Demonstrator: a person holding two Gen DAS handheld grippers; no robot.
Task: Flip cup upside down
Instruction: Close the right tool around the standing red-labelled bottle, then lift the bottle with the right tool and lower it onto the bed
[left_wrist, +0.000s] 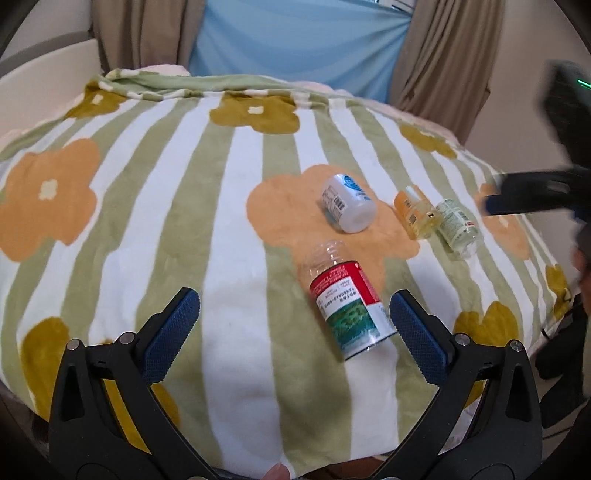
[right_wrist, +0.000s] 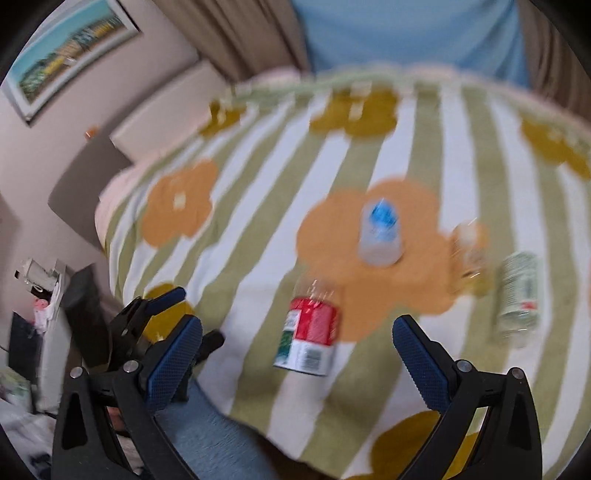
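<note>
Several bottles lie on their sides on a striped, flowered blanket (left_wrist: 229, 206): a clear one with a red, white and green label (left_wrist: 345, 308), a white one with a blue top (left_wrist: 347, 203), an orange one (left_wrist: 415, 212) and a pale green one (left_wrist: 458, 227). My left gripper (left_wrist: 295, 317) is open, just short of the red-labelled bottle. My right gripper (right_wrist: 297, 343) is open above the same bottle (right_wrist: 308, 339); its view is blurred. The right gripper also shows at the right edge of the left wrist view (left_wrist: 532, 195). No cup is visible.
The blanket (right_wrist: 258, 229) covers a raised rounded surface. Brown curtains (left_wrist: 443, 55) and a blue panel (left_wrist: 299, 40) stand behind it. A framed picture (right_wrist: 70, 55) hangs on the left wall. Clutter (right_wrist: 40, 295) sits on the floor at left.
</note>
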